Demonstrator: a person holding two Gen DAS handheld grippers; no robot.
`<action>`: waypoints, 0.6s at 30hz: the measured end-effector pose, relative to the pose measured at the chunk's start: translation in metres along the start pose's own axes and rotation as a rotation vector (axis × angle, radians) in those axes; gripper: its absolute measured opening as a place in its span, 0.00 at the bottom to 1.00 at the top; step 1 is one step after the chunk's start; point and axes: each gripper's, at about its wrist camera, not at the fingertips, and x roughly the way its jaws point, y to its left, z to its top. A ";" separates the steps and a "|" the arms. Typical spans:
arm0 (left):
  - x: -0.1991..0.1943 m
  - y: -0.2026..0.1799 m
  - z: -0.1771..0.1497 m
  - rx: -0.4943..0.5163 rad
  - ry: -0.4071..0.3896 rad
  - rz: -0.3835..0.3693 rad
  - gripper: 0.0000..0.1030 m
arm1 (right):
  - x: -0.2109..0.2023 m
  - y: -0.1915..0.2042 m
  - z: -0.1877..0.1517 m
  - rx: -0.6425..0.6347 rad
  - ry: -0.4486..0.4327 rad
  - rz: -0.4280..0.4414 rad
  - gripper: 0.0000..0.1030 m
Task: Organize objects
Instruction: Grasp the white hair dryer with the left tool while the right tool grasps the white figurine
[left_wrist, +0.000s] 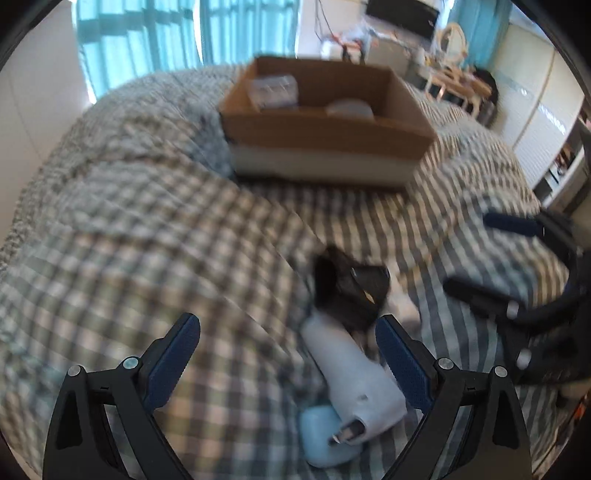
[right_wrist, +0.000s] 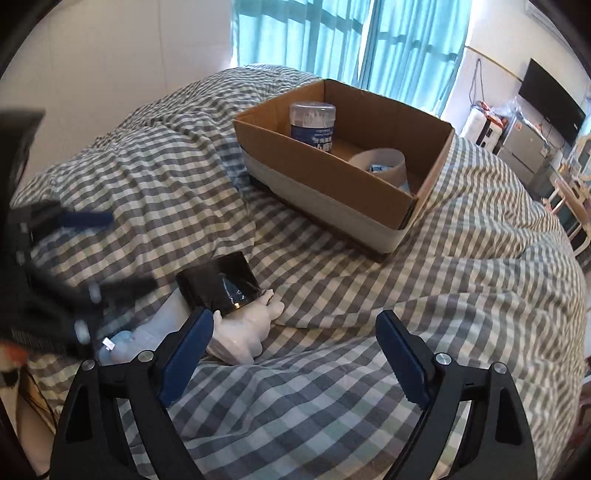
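Objects awaiting sorting lie bunched on the checked bed cover: one pale blue case (left_wrist: 320, 435), one white bottle-shaped item (left_wrist: 354, 384), one black cylinder (right_wrist: 218, 282) and one white figurine (right_wrist: 243, 332), all touching or overlapping, probably tipped out together. Left tool (left_wrist: 288, 354) hovers with fingers apart just over this cluster, likely lining up a pick. Right tool (right_wrist: 295, 350) hangs likewise spread, empty, just right of the figurine. Farther toward the window edge of the bed sits one cardboard box (right_wrist: 424, 192), already holding one clear canister (right_wrist: 312, 123) and one white ring-shaped roll (right_wrist: 380, 160), so evidently the collection point.
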 end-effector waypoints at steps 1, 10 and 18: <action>0.003 -0.004 -0.005 0.007 0.011 -0.006 0.96 | 0.001 -0.003 -0.001 0.012 0.000 0.006 0.87; 0.037 -0.045 -0.036 0.179 0.111 -0.047 0.72 | 0.004 -0.012 -0.004 0.064 -0.001 0.021 0.87; 0.017 -0.024 -0.035 0.131 0.128 -0.151 0.51 | 0.002 -0.008 -0.003 0.047 -0.003 0.007 0.87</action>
